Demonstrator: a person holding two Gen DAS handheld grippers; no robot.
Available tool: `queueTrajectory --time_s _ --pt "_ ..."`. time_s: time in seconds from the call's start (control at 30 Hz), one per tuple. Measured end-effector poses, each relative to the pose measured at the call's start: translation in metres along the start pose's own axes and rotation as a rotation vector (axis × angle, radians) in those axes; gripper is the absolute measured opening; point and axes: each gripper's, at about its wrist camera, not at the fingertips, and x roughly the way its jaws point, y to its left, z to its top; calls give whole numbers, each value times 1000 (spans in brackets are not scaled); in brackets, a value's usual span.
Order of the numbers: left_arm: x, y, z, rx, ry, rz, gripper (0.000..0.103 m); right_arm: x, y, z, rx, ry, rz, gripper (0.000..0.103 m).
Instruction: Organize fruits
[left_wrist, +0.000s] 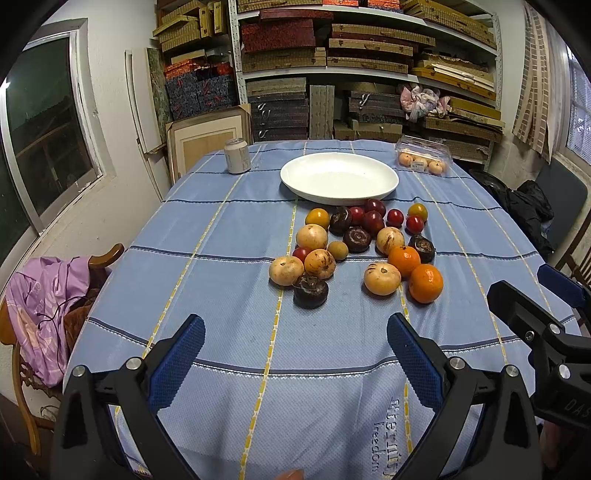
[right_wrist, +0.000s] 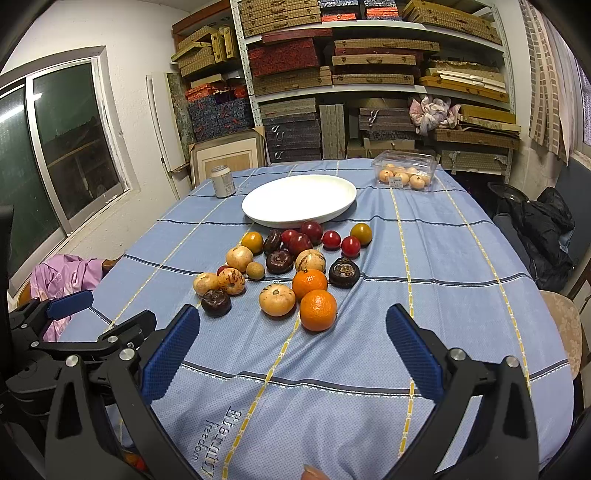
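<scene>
Several loose fruits lie in a cluster on the blue cloth: two oranges (left_wrist: 425, 283) (right_wrist: 318, 309), pale beige round fruits (left_wrist: 381, 278) (right_wrist: 277, 299), dark purple-brown ones (left_wrist: 310, 291) (right_wrist: 216, 302), and small red (left_wrist: 414, 223) (right_wrist: 350, 246) and yellow tomatoes (left_wrist: 317, 218). Behind them sits a bare white oval plate (left_wrist: 340, 177) (right_wrist: 299, 199). My left gripper (left_wrist: 295, 341) hovers open over the near cloth, short of the fruit. My right gripper (right_wrist: 293, 334) is open too, its tips just short of the nearest orange. Both hold nothing.
A drink can (left_wrist: 237, 156) (right_wrist: 223, 181) stands back left of the plate. A clear plastic box of small fruit (left_wrist: 423, 155) (right_wrist: 404, 170) sits back right. Chairs with clothes flank the table (left_wrist: 221, 258); packed shelves stand behind. The right gripper shows at the left wrist view's right edge (left_wrist: 535, 317).
</scene>
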Motion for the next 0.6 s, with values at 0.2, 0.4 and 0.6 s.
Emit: queueTrajectory --time_s 0.2,0.4,0.6 --pt "0 -1 -1 0 2 -1 99 0 -2 -1 2 0 1 99" --pt "2 -2 -4 2 5 -3 99 1 0 -1 3 2 2 99" --pt "4 -3 -6 11 15 -9 99 1 -3 -2 4 2 5 99"
